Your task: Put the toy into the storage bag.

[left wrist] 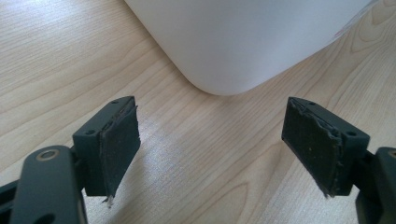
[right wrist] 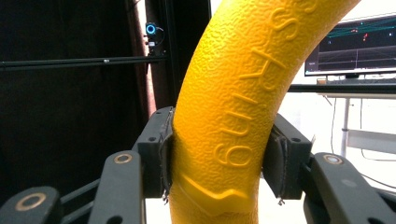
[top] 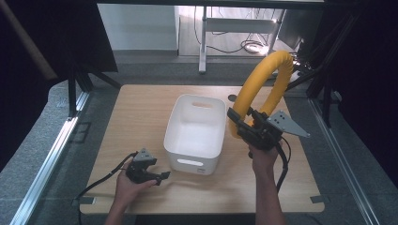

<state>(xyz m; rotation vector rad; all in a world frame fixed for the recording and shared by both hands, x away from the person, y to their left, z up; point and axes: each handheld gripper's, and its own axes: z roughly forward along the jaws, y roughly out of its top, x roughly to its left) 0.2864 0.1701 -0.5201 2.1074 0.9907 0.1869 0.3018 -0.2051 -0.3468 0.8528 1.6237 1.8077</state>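
A thick yellow foam tube (top: 263, 79), bent into an arch, is lifted above the table's right side. My right gripper (top: 241, 123) is shut on one end of it; in the right gripper view both pads (right wrist: 166, 154) dent the textured yellow foam tube (right wrist: 233, 107). A white plastic bin (top: 196, 132) with cut-out handles stands empty in the middle of the table. My left gripper (top: 162, 177) rests low on the table by the bin's near left corner. Its jaws stand wide apart with bare wood between them, facing the white bin (left wrist: 243, 42).
The light wooden table (top: 136, 117) has bare wood to the left of the bin and along the front. Black frame posts (top: 72, 91) stand at the table's sides. A desk leg and cables (top: 204, 42) lie beyond the far edge.
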